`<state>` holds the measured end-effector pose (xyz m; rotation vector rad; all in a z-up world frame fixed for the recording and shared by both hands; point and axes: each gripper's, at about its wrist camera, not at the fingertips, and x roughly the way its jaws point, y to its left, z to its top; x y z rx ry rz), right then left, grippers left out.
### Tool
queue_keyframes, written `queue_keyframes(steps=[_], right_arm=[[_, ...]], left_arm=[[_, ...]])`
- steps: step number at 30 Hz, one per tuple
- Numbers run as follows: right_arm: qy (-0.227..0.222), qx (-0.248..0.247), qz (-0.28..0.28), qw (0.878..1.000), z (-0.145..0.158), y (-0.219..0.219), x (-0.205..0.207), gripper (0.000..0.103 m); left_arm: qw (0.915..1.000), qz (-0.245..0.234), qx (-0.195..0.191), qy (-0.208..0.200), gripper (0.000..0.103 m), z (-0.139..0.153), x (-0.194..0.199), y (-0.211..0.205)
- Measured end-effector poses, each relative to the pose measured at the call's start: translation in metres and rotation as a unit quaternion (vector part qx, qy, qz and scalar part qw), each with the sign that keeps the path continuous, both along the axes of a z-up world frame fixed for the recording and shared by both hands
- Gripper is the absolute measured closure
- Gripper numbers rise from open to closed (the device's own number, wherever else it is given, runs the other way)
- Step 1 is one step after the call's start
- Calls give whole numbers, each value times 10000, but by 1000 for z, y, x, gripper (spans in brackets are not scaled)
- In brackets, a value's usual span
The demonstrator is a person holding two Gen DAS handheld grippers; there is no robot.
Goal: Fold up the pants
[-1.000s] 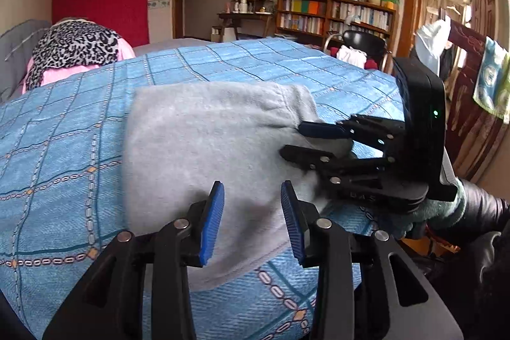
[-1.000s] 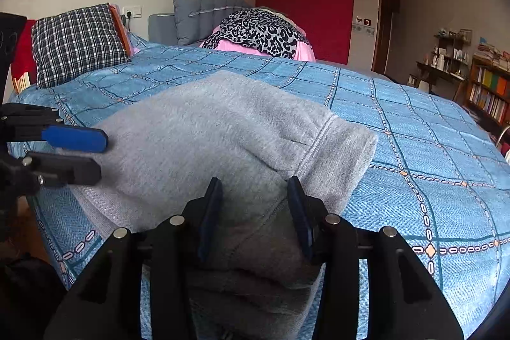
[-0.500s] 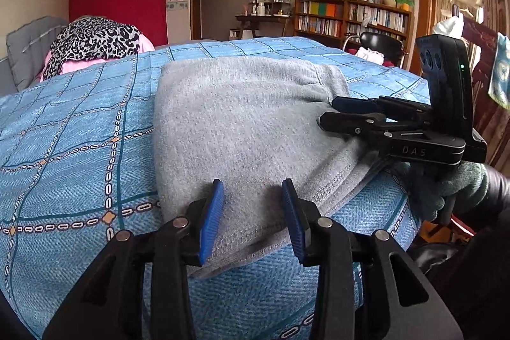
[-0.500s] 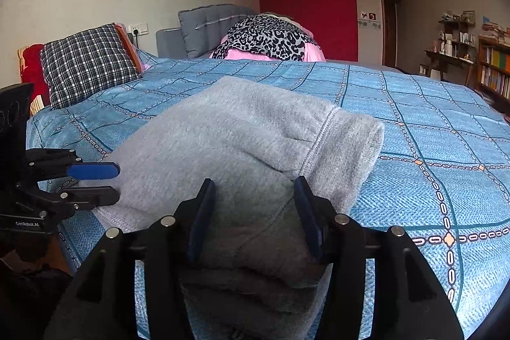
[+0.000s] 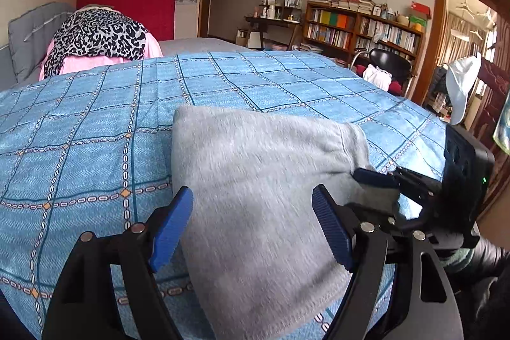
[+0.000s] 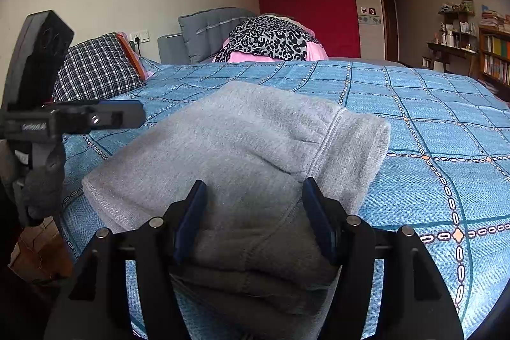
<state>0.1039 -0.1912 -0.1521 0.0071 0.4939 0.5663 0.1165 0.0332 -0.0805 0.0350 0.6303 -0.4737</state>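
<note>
Left wrist view: folded grey pants (image 5: 264,196) lie centre frame on the blue checked bed (image 5: 95,148), near its front edge. Left tongs (image 5: 253,227) at bottom centre, spread wide apart above the pants, nothing between the pads. Right tongs (image 5: 379,184) at right edge of frame, tips at the pants' right corner; apart or clamped, cannot tell from here. Leopard-print cloth (image 5: 95,34) upper left.

Right wrist view: pants (image 6: 242,148) fill centre, cuff end at right. Right tongs (image 6: 255,222) at bottom centre, apart, straddling the fabric without pinching. Left tongs (image 6: 127,115) at left, off the pants. Plaid pillow (image 6: 95,72) upper left.
</note>
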Motion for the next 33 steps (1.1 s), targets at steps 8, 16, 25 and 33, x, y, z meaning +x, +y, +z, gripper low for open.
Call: queue_keyframes(steps=[8, 16, 25, 33], right_arm=[[30, 138, 46, 9999, -1, -6, 2, 39], [102, 265, 81, 9996, -1, -9, 4, 39], [218, 294, 99, 9993, 2, -9, 9, 39], [562, 183, -17, 9983, 12, -3, 18, 30]], left_arm=[[9982, 121, 162, 570, 65, -4, 72, -13], [9925, 162, 667, 1016, 67, -20, 125, -35], [9904, 166, 610, 1227, 66, -39, 140, -32], [9934, 370, 419, 1007, 42, -20, 112, -15]])
